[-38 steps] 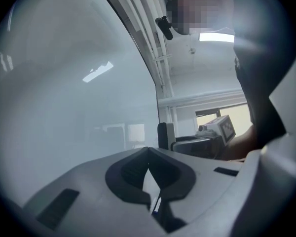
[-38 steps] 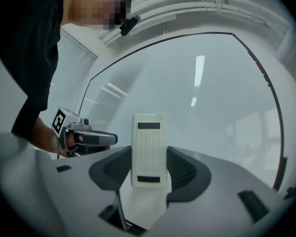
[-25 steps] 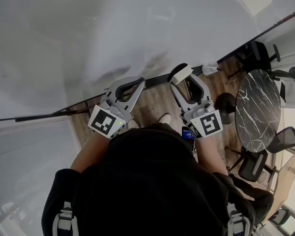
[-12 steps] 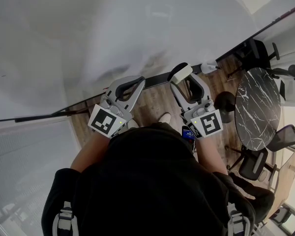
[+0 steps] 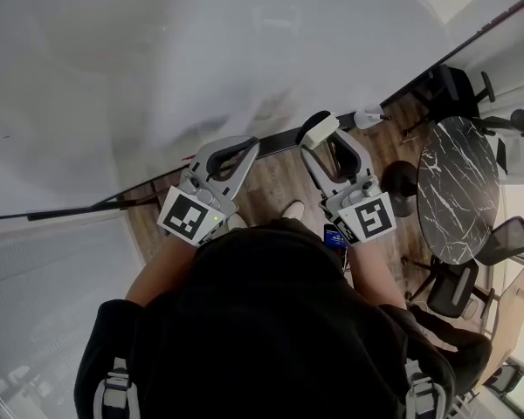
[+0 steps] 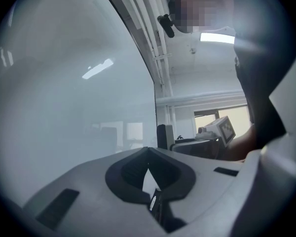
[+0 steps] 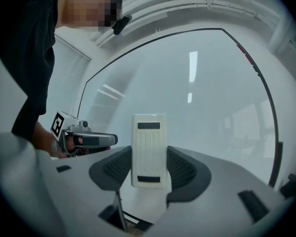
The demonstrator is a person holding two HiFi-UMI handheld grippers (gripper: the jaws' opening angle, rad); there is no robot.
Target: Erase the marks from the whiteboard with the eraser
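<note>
Mostly whiteboard (image 5: 244, 51): it fills the area ahead of and above both grippers, glossy, with ceiling lights reflected in it, and its dark lower frame runs just beyond the jaw tips. Faint grey patches sit on the board right ahead of the grippers; can't tell if they are marks or reflections. Person's dark top (image 5: 262, 321) takes up the lower frame behind the grippers, forearms reaching forward. Round marble table (image 5: 458, 190) is well off to the right of the right gripper, with a dark office chair (image 5: 450, 291) beside it. Wooden floor (image 5: 271, 182) shows below and between the two grippers. Left gripper (image 5: 250, 144) is held up near the board, jaws closed on each other at the tips, nothing between them; the same in its own view (image 6: 148, 151). Right gripper (image 5: 323, 140) is just beside the left one and apart from it, jaws clamped on the eraser (image 5: 320, 131). In the right gripper view the eraser (image 7: 149, 149) stands upright between the two dark pads, a white ribbed block with its top end sticking out past the jaw tips toward the board. Can't tell if the eraser touches the board. Marker cubes (image 5: 190, 215) sit at the rear of each gripper, by the person's hands.
</note>
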